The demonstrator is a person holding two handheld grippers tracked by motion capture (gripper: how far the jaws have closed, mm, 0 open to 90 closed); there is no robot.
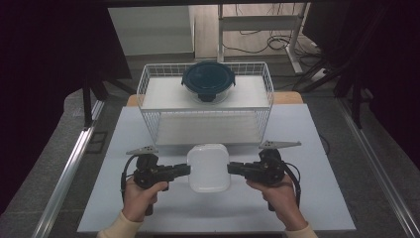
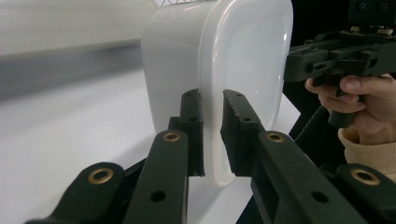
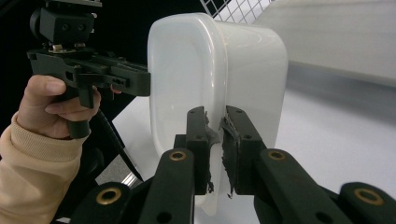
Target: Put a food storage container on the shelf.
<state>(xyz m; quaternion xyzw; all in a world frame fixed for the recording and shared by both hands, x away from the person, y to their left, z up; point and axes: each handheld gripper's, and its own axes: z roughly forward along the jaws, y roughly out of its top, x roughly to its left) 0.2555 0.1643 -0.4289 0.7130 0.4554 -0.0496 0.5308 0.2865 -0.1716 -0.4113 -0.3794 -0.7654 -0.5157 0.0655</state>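
A white lidded plastic container [image 1: 209,167] hangs just above the white table [image 1: 148,208], in front of the wire rack. My left gripper [image 1: 187,170] is shut on the rim of the white container [image 2: 243,60] at its left side, one pad on either face of the lid's edge. On the opposite side my right gripper [image 1: 230,168] pinches the rim of the white container [image 3: 187,74] the same way. A hand holds each gripper from below. On the rack's upper shelf sits a round glass container with a dark teal lid [image 1: 208,81].
The white wire rack [image 1: 148,94] has two shelves and stands at the back middle of the table; its lower shelf is bare. Metal rails run along both sides of the table. Dark curtains and desk legs with cables lie beyond.
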